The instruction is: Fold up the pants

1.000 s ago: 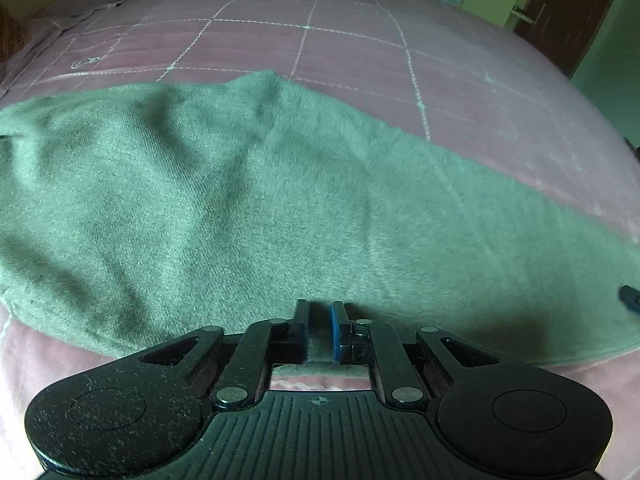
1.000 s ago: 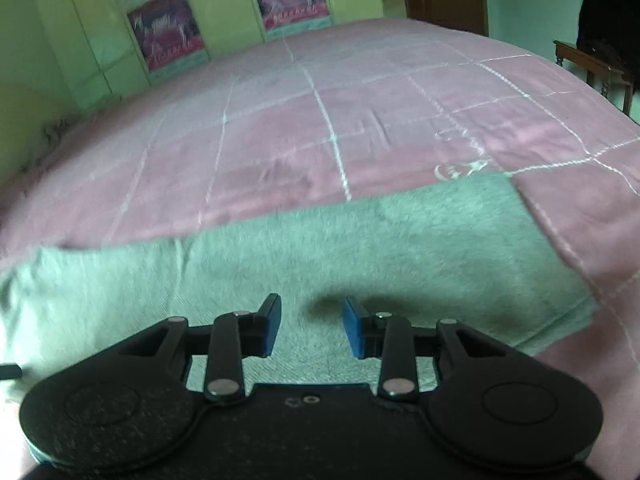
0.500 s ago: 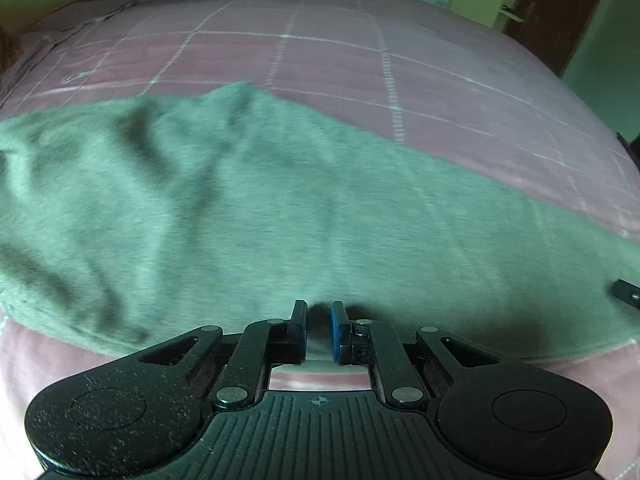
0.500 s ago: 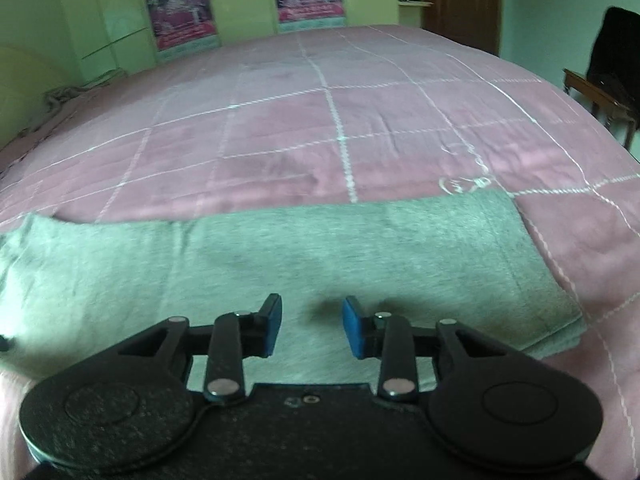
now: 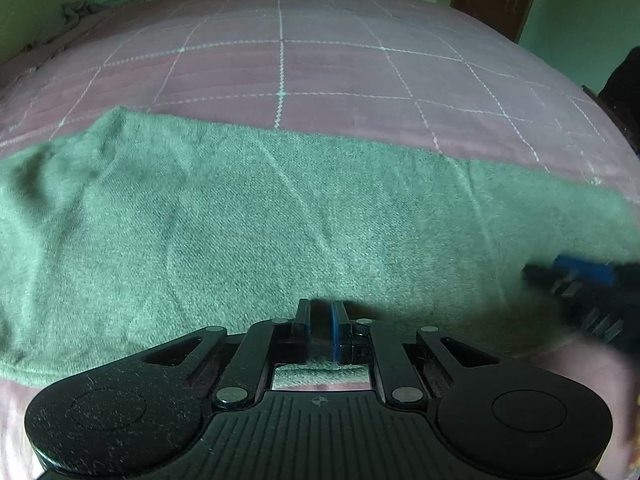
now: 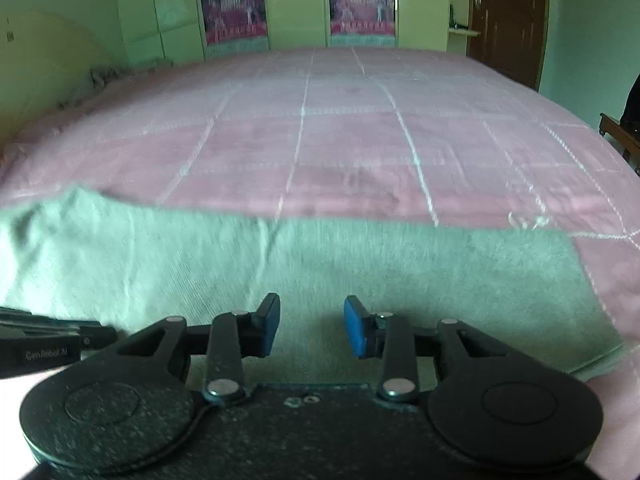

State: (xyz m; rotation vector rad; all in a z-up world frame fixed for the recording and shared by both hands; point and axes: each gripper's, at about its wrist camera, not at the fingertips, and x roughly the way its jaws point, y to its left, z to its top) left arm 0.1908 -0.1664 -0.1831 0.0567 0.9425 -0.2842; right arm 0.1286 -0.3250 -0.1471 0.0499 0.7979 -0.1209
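A pair of grey-green knit pants point(image 5: 248, 216) lies flat in a long band across the near edge of a pink quilted bedspread with white grid stitching point(image 5: 332, 64), its far edge running from nine o'clock to three o'clock in the left wrist view. The left gripper point(image 5: 320, 322), black with blue-lined fingers, is clenched on the near hem of the pants at six o'clock, a strip of fabric showing between its nearly closed fingers. The right gripper point(image 6: 312, 326) hovers low over the same garment with its blue pads point(image 6: 355, 330) spread wide apart and nothing between them; its blurred tip shows at three o'clock in the left wrist view. The pants end in a straight edge at three o'clock in the right wrist view. Two pink posters point(image 6: 362, 0) hang on yellow-green cabinet doors point(image 6: 176, 4) at twelve o'clock, a dark brown wooden door point(image 6: 508, 20) at one o'clock.
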